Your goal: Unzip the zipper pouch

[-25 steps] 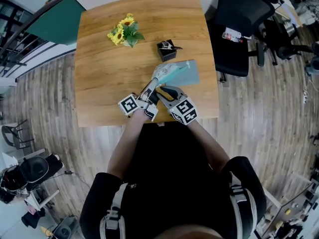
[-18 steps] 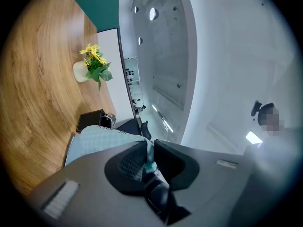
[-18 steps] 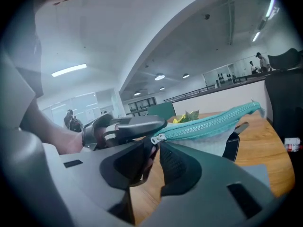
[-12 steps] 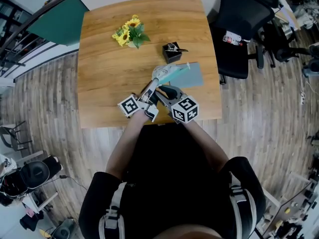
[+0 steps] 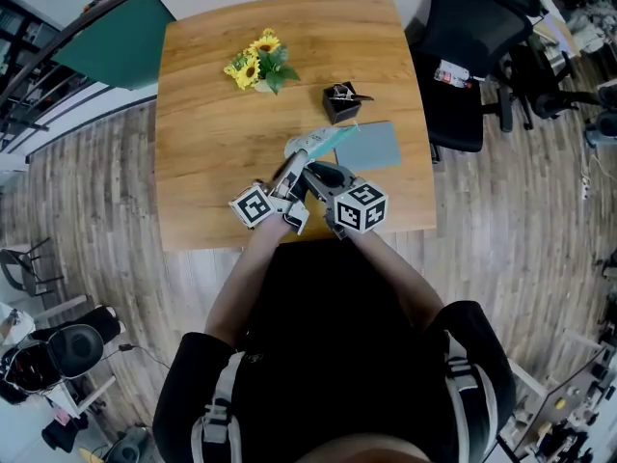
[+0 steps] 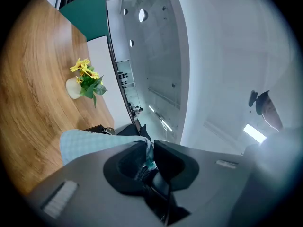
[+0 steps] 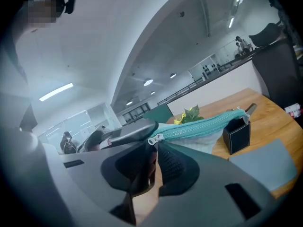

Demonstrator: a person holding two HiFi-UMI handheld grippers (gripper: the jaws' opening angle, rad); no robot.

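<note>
- Underfoot, pale wood-plank floor (image 5: 77, 210); on it a square wooden table (image 5: 212, 143) with rounded corners, seen from steeply above.
- A dark green panel (image 5: 111, 41) lies off the table's far left corner, and a black office chair (image 5: 463, 27) stands off its far right corner.
- The gripper views show a large white hall with ceiling lights and a railed upper level.
- Zipper pouch (image 5: 318, 143): light teal, held over the table's near middle, with its far end just reaching the grey-blue mat (image 5: 376, 148).
- Left gripper (image 5: 289, 170): jaws clamped on the pouch fabric at its near end, with teal cloth pinched between them.
- Right gripper (image 5: 310, 170): jaws closed on the zipper pull (image 7: 156, 138). The teeth run shut from there to the pouch's far end.
- Against one second ago: the pouch covers less of the mat, so more of the mat's bare surface shows. Both grippers sit at the same spot by the table's near edge. The whole scene has slid slightly right in the head view.
- Count: one pouch and one mat.
- Count: one white vase of sunflowers (image 5: 258, 63), at the far side of the table.
- Count: one small black box (image 5: 339, 102), just beyond the mat.
- Count: two grippers, each with one marker cube.
</note>
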